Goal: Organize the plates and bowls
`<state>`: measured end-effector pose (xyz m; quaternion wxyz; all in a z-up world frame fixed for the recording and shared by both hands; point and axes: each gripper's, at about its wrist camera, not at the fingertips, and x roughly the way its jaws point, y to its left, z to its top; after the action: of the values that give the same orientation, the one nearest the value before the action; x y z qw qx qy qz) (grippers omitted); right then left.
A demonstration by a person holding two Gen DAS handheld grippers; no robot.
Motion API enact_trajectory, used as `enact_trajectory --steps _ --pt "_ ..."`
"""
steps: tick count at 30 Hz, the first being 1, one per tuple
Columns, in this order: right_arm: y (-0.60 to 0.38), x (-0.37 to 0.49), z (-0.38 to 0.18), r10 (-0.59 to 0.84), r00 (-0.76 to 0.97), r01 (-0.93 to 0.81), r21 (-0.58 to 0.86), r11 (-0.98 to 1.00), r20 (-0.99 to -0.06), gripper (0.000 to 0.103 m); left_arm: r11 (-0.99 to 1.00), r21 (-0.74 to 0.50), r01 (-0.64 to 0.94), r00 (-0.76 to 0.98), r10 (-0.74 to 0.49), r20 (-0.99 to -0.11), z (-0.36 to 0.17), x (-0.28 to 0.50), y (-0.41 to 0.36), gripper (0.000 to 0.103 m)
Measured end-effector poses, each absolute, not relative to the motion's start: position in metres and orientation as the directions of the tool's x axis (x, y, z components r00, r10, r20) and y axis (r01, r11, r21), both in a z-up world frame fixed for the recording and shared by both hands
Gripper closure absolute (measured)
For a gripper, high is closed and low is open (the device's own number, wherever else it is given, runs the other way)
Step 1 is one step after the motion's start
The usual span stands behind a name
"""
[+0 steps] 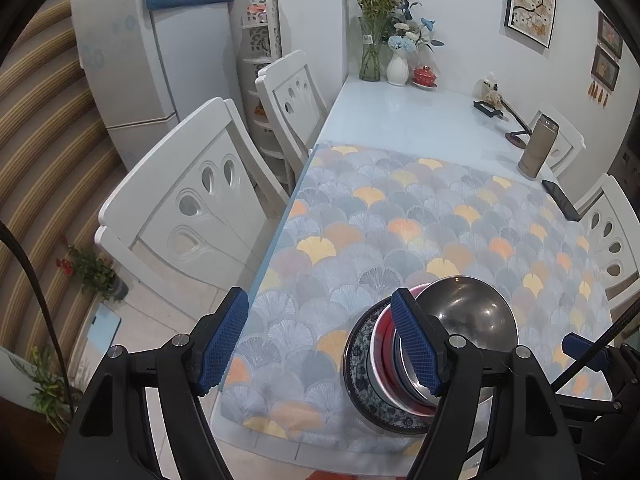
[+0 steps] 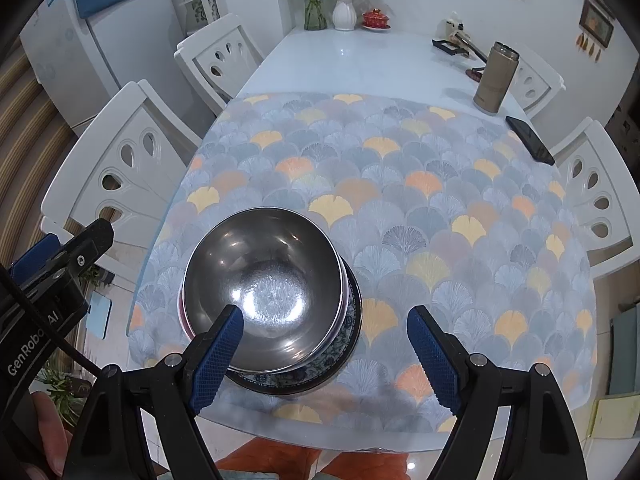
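At the near edge of the bench [image 2: 360,60], a stack of dishes is seen on the patterned cloth [image 2: 420,200]. A blue-and-white plate [image 2: 352,320] lies at the bottom, a red-rimmed bowl [image 1: 380,344] is nested above it, and a steel bowl [image 2: 264,280] sits on top, empty and upright.

The left claw [image 1: 320,344] is held just left of the stack with its fingers apart; nothing is gripped, and the right finger is seen in front of the bowl rims, though contact cannot be told. The right claw [image 2: 326,356] is held above the near right side of the stack, its fingers also apart and empty.

Farther off, at the right edge of the bench, a dark phone [image 2: 530,140] is laid flat, and a tan flask [image 2: 496,78] stands upright just beyond it. At the far end, a white vase [image 2: 344,14] of flowers and a red lidded cup [image 2: 376,19] are set against the wall. White chairs [image 2: 124,160] are drawn up on both sides.
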<state>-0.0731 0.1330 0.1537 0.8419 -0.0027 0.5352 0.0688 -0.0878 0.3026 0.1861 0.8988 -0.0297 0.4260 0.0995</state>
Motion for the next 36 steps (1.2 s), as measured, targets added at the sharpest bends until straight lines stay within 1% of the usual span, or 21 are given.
enact_trajectory --steps 36 --pt "0.138 -0.073 0.147 0.120 0.398 -0.121 0.078 0.990 -0.909 0.021 0.981 0.026 -0.194 0.591 0.138 -0.795 0.176 -0.085 0.305 0.031"
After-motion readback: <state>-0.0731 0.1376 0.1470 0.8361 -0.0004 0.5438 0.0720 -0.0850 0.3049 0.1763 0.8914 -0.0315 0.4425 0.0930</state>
